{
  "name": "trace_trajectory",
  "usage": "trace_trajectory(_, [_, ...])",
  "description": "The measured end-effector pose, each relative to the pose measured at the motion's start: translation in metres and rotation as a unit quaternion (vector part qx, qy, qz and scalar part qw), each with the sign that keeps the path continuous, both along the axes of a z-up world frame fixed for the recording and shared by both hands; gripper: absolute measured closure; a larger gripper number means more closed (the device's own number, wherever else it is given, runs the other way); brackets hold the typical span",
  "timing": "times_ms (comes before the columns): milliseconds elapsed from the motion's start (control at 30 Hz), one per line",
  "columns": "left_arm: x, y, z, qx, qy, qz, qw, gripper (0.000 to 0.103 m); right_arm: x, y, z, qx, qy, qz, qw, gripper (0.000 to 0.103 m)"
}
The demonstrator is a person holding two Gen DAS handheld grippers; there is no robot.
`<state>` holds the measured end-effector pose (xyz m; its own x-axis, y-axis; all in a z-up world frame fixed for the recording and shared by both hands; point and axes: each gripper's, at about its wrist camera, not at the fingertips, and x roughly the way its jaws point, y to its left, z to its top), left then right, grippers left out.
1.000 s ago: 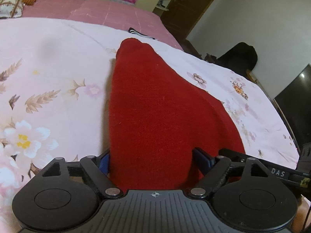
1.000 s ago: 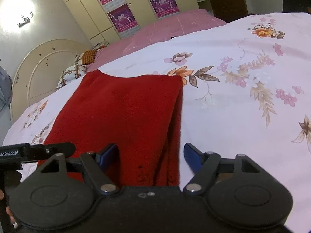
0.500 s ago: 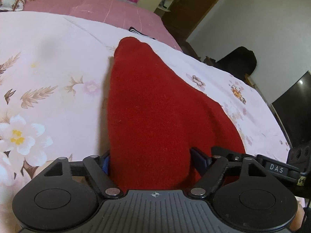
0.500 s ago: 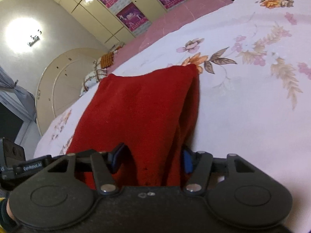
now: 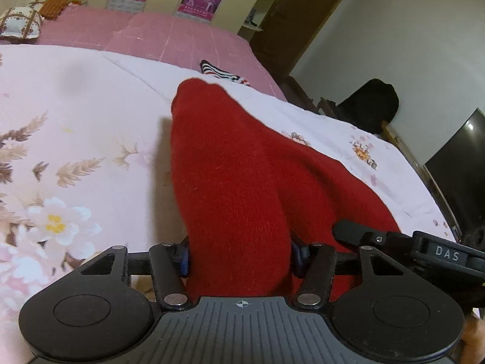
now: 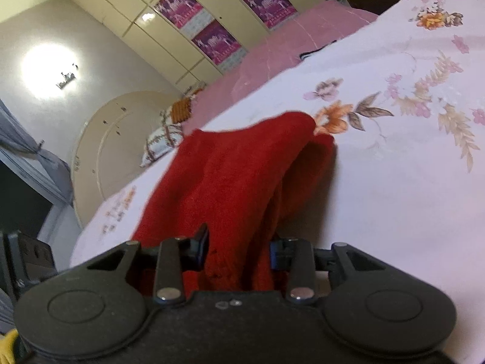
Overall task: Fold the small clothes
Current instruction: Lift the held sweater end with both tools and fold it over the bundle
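A red knitted garment [image 5: 236,166] lies folded lengthwise on the floral bed sheet [image 5: 91,139], with its near end raised off the sheet. My left gripper [image 5: 241,257] has its jaws closing, and the blue pads press the bunched near left corner. In the right wrist view the same garment [image 6: 236,176] rises into my right gripper [image 6: 238,251]. Its jaws are closing too, pinching the gathered layers of the near right corner. One finger of the right gripper [image 5: 379,238] shows at the right of the left wrist view.
A pink blanket [image 5: 169,36] covers the far part of the bed, with a striped cloth [image 5: 218,71] just beyond the garment. Pillows [image 6: 163,142] lie by the round headboard [image 6: 106,139]. A dark screen [image 5: 460,163] and a black bag [image 5: 369,103] stand to the right.
Both grippers narrowed onto the garment's near corners and rose, lifting the near edge so the cloth bunches between the pads. The right gripper also rolled and tipped upward.
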<state>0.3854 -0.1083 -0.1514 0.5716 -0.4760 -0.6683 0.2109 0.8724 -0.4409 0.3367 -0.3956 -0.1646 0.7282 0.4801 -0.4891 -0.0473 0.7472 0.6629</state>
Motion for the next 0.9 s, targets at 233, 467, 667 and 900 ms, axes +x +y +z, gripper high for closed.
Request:
trace_trajectory(233, [-0.021,0.040,0.026,0.009,-0.020,0.012,0.9997,0.046,-0.003,0.039,0.025,0.007,-0.024,0.021,0.999,0.068])
trace_trajectory(467, [-0.043,0.124,0.040,0.014,-0.033,0.042,0.9985,0.046,-0.003,0.114,0.041,0.001,-0.038,0.053,0.998,0.068])
trace_trajectory(667, [-0.051,0.215,0.034,0.006,-0.035,0.060,0.9976,0.046,0.002,0.198,0.042,-0.001,-0.033,0.058,0.998,0.068])
trace_trajectory(900, [-0.039,0.309,0.008,0.011,-0.029,0.098,0.9947,0.046,0.032,0.288,0.037,-0.003,-0.024,0.073,0.997,0.068])
